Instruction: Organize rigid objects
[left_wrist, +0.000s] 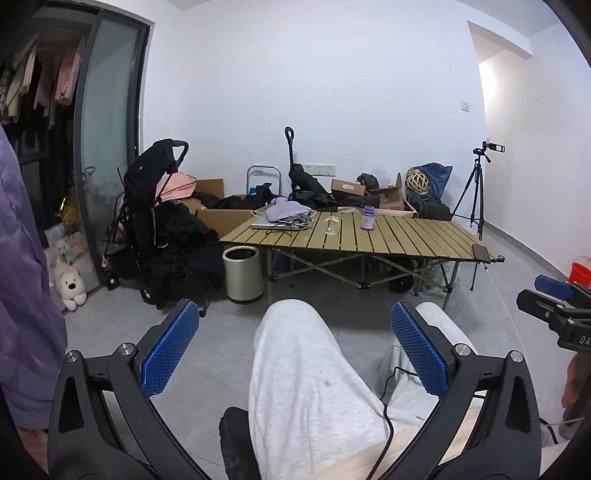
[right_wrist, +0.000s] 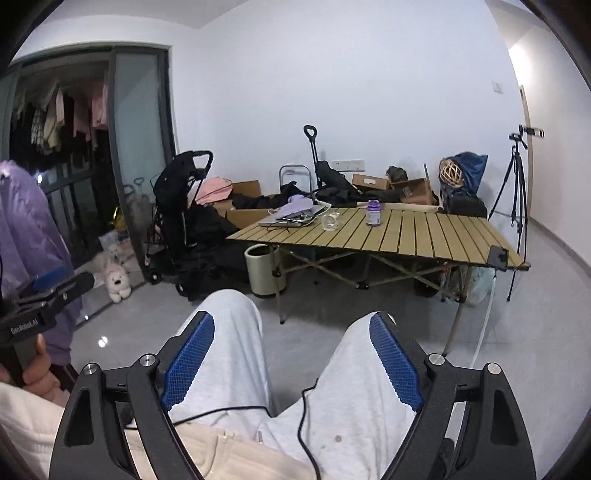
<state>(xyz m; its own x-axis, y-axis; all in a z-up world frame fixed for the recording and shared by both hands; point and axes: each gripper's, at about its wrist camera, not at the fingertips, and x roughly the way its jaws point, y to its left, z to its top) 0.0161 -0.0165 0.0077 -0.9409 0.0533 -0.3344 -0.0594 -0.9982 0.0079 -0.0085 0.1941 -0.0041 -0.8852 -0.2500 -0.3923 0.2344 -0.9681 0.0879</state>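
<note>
Above lap, left gripper (left_wrist: 294, 325), right gripper (right_wrist: 291, 338) spread; table (right_wrist: 406, 236) well apart.

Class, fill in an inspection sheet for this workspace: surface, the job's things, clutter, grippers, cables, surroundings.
Surface: slatted folding table, mostly bare.
Job's things: purple-capped bottle and clear glass jar, both upright, apart.
Clutter: laptop under a lilac cloth at the far left corner; phone at the near right edge.
Grippers: left gripper and right gripper open, holding nothing, over the person's lap, far from the table.
Cables: black cable across the lap.
Surroundings: stroller, bin, tripod, boxes.
</note>
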